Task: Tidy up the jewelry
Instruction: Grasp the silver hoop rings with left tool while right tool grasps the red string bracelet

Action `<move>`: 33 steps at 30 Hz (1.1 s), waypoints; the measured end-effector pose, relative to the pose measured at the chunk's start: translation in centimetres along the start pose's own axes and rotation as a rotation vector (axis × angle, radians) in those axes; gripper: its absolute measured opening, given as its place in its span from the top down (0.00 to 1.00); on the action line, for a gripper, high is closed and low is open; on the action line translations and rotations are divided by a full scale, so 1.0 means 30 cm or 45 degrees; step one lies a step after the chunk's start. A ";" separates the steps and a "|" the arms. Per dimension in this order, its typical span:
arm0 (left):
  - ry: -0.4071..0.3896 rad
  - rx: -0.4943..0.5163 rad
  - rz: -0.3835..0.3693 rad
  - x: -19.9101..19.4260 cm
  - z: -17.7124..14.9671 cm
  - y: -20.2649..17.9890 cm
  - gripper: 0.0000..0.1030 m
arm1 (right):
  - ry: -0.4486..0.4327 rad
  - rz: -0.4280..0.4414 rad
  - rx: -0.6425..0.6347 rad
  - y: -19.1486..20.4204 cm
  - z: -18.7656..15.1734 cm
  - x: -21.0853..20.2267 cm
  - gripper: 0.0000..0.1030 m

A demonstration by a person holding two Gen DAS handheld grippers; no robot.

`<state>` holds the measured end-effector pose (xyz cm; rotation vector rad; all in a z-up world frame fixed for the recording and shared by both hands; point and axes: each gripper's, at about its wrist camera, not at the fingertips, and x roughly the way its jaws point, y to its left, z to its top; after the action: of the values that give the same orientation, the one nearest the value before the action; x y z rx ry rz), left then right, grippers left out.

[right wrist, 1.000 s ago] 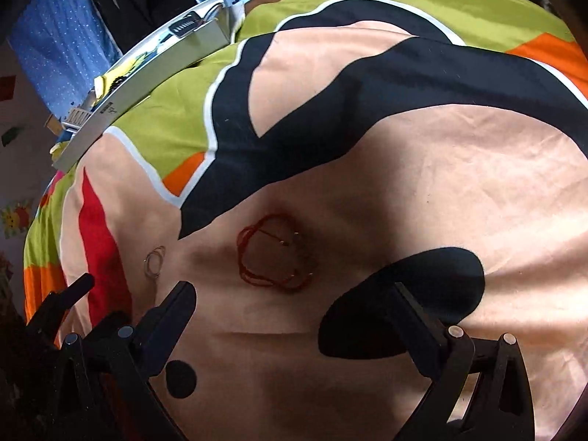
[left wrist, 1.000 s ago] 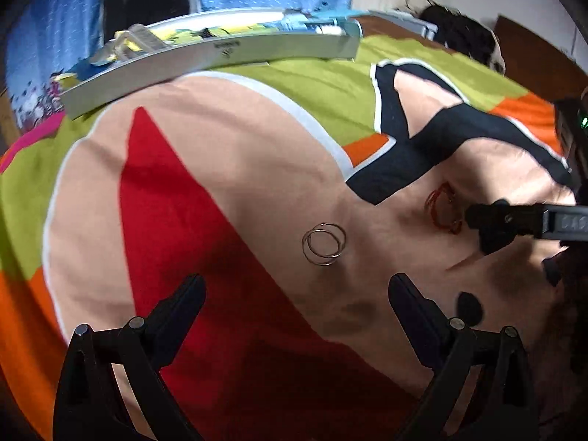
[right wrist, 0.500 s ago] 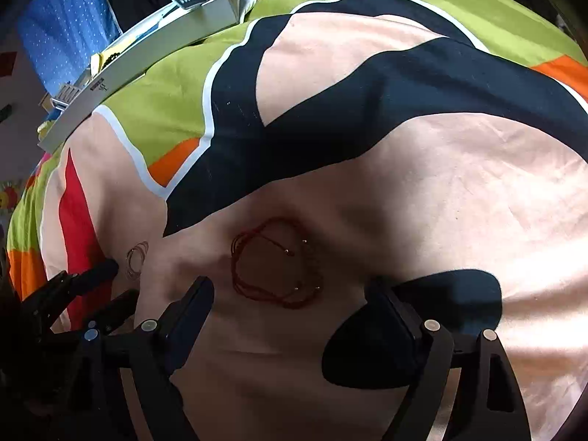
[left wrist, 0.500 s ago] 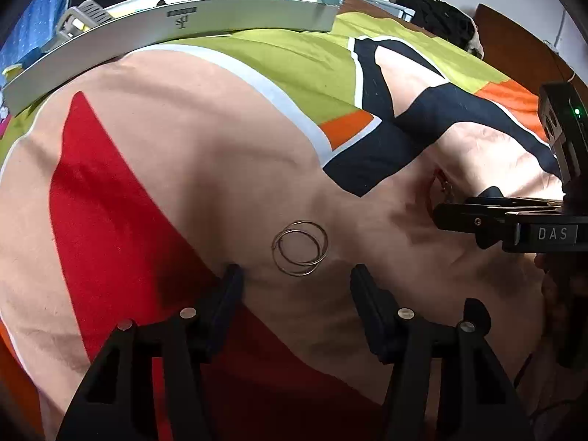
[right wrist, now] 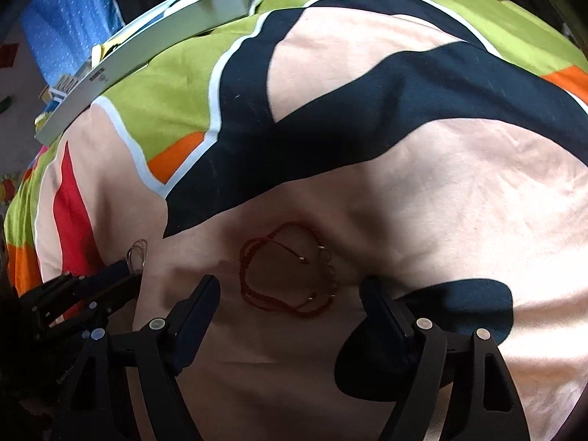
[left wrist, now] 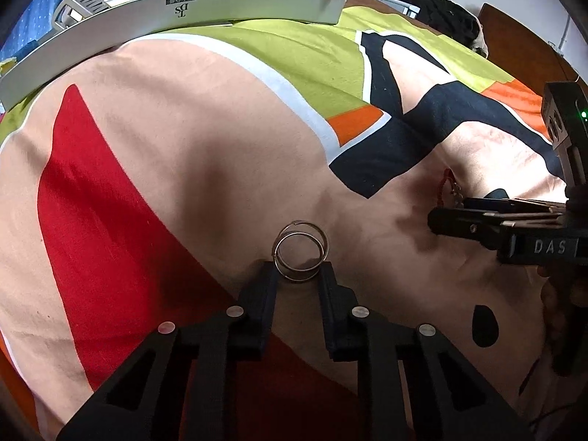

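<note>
Silver hoops (left wrist: 300,250), two thin overlapping rings, lie on the patterned bedspread (left wrist: 183,147) with the left gripper (left wrist: 298,273) closed in around their near edge, a fingertip touching each side, so it appears to be pinching them. In the right wrist view the red cord bracelet (right wrist: 286,270) lies at 12 o'clock from the right gripper (right wrist: 290,290), whose jaws stand wide apart on either side of it without touching. A grey tray (left wrist: 176,14) sits at the far edge, around 11 o'clock.
</note>
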<state>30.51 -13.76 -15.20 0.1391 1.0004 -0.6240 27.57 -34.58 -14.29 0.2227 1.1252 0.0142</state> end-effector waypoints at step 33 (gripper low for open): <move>-0.158 -0.116 -0.037 -0.091 -0.015 0.025 1.00 | -0.126 0.057 -0.156 0.202 0.055 0.012 0.92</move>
<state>29.55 -11.82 -13.33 0.0053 0.9107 -0.6047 29.81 -28.89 -12.83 0.1376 1.0172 0.1111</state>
